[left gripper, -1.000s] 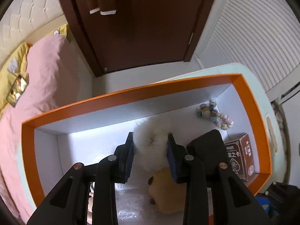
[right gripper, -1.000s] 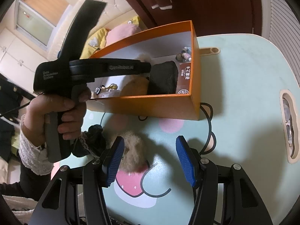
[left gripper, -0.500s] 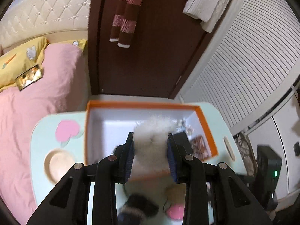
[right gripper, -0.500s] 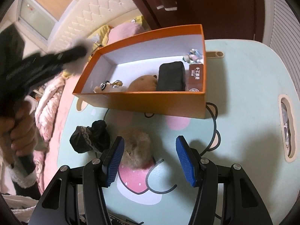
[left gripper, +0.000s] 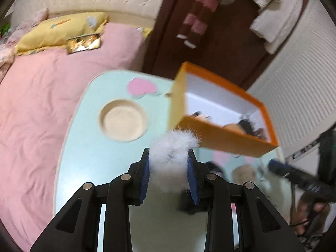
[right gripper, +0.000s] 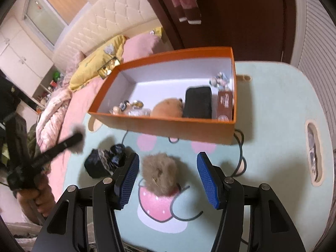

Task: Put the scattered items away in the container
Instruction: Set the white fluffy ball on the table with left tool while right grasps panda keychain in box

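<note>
Left wrist view: my left gripper (left gripper: 169, 173) pinches the white fluffy item (left gripper: 171, 155), its length pointing up-frame toward the orange box (left gripper: 222, 140); my right gripper (right gripper: 168, 178) is spread around the brown fluffy item (right gripper: 160, 173).

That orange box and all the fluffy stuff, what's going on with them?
Someone is tidying small things into the orange cardboard box using two hand-held grippers. The left gripper is shut on a white fluffy pom-pom, held above the mint-green table outside the box. The right gripper is open, its blue fingers on either side of a brown furry ball lying on the table. A crumpled black lace cloth waits beside it. The box already holds several items.
</note>
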The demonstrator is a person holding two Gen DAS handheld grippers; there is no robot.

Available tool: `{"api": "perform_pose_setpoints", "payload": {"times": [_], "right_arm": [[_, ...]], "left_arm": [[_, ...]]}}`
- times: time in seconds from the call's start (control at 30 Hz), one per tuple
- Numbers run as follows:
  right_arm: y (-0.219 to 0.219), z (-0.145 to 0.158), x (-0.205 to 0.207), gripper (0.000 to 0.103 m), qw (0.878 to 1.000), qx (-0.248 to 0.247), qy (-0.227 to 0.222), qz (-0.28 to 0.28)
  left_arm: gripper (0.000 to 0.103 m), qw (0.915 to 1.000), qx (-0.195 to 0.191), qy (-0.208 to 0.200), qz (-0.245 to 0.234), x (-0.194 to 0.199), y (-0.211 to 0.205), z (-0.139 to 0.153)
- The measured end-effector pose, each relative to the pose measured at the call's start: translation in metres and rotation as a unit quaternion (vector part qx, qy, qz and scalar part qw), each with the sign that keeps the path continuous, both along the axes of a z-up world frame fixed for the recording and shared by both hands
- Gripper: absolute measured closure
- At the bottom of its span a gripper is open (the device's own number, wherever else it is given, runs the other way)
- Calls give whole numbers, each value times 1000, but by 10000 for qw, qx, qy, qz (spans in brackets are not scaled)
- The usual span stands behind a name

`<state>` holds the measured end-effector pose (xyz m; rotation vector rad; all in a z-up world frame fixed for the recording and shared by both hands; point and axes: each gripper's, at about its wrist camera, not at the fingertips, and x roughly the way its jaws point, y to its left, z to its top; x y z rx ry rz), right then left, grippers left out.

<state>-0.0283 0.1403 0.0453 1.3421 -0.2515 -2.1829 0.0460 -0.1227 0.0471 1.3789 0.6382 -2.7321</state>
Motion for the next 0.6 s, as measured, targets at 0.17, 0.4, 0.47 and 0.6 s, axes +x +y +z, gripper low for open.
{"api": "perform_pose_setpoints", "payload": {"times": [0.17,0.4,0.47,0.6], "right_arm": [[-4,20,-16,40,9993,-281,147,-208],[-35,41,-64,40,9988,-324,-187,305],[-52,38,-79,40,9972,-320,-460,503],[-93,20,-104,42,9903,-175,-1069,868]], "left_arm": [[70,9999,-89,-117,-29,2,3,-18],[69,9993,-280,-72,-235,-2,19,-24],[67,9993,-189,-134,-286,-3,21,-26],[49,9998,-62,-169,-60,-3,17,-26]]}}
